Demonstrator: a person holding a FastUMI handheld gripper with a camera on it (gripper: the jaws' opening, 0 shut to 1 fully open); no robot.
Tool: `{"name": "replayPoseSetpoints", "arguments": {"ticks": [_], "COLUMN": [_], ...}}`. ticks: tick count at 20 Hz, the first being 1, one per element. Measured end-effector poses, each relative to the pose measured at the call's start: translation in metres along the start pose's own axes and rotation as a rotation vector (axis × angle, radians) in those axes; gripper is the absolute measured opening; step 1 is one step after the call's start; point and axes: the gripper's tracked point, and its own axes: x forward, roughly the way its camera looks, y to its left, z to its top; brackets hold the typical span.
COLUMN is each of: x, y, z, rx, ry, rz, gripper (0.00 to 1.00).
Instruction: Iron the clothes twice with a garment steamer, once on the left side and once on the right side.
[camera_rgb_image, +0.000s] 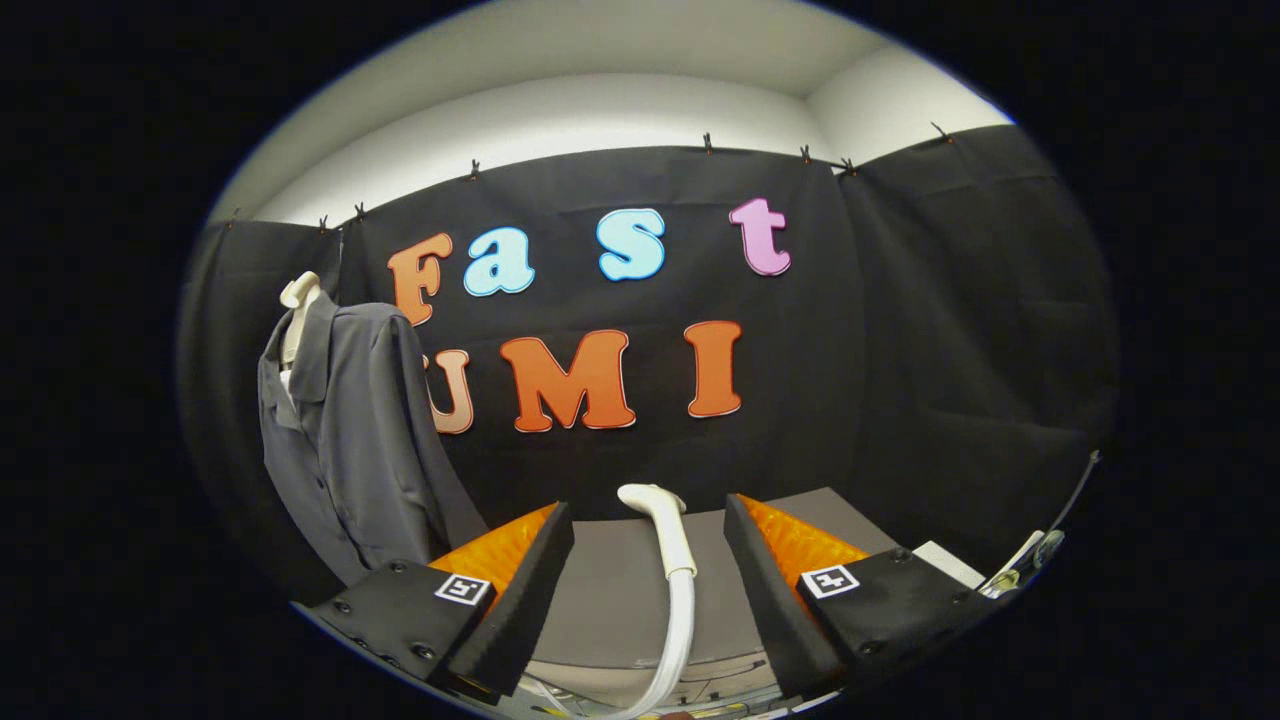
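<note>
A white garment steamer (662, 530) stands upright on the grey table (600, 600), between my two fingers and a little ahead of them, its hose (676, 640) running down toward me. My gripper (648, 545) is open, with a wide gap on both sides of the steamer handle and neither finger touching it. A grey collared shirt (345, 440) hangs on a pale mannequin bust (298, 300) to the left, beyond my left finger.
The black cloth wall of the booth closes off the back and right side. A white flat object (950, 562) and a metal clip with a thin rod (1040, 550) lie at the table's right edge, beyond my right finger.
</note>
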Motion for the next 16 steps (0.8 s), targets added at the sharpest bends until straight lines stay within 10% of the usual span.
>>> {"name": "replayPoseSetpoints", "arguments": {"ticks": [16], "x": [0.204], "y": [-0.071], "z": [-0.092], "rx": [0.076], "ry": [0.453], "rz": [0.039], "gripper": [0.98]}}
